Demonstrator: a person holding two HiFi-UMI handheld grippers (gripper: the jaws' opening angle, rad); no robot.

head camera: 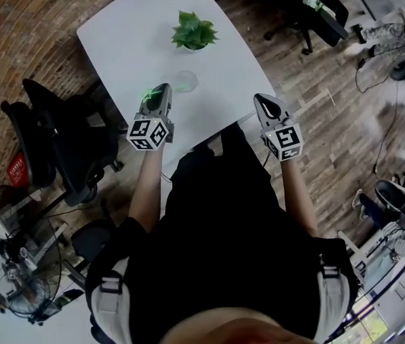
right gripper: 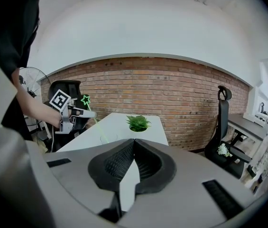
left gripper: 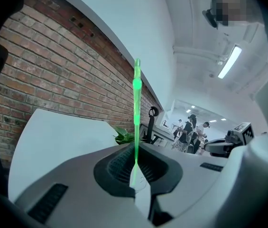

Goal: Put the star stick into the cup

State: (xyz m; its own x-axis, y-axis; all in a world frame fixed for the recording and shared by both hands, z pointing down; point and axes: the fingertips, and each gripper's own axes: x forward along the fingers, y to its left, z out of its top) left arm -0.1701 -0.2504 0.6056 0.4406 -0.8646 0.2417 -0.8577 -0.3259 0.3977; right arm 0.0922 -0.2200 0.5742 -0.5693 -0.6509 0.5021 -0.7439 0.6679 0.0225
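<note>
**Head view.** A white table point(head camera: 137, 41) runs toward 12 o'clock. A potted plant point(head camera: 193, 31) stands at its far end, and a clear cup point(head camera: 186, 82) sits nearer, at the plant's 6 o'clock. The left gripper point(head camera: 160, 90) reaches over the table edge at the cup's 8 o'clock, with a green glow from the star stick point(head camera: 148, 92) at its tip. The right gripper point(head camera: 261, 100) hangs off the table's corner at the cup's 4 o'clock. Black office chairs point(head camera: 59, 142) crowd the 9 o'clock side, and a floor fan point(head camera: 16, 264) stands at 7 o'clock.

**Left gripper view.** The jaws are pressed tight on the green stick point(left gripper: 136, 113), which rises straight toward 12 o'clock. The plant point(left gripper: 124, 137) peeks up just left of the stick, in front of a brick wall point(left gripper: 53, 75). The cup does not show here.

**Right gripper view.** The jaws are pressed together with nothing between them. This view alone shows the stick's whole length. At 10 o'clock its star point(right gripper: 85, 99) stands above the left gripper point(right gripper: 79, 112). The shaft slants down toward the cup point(right gripper: 107, 138), and I cannot tell whether its end is inside. The plant point(right gripper: 138, 122) is at 12 o'clock, and another office chair point(right gripper: 224, 127) is at 3 o'clock.
</note>
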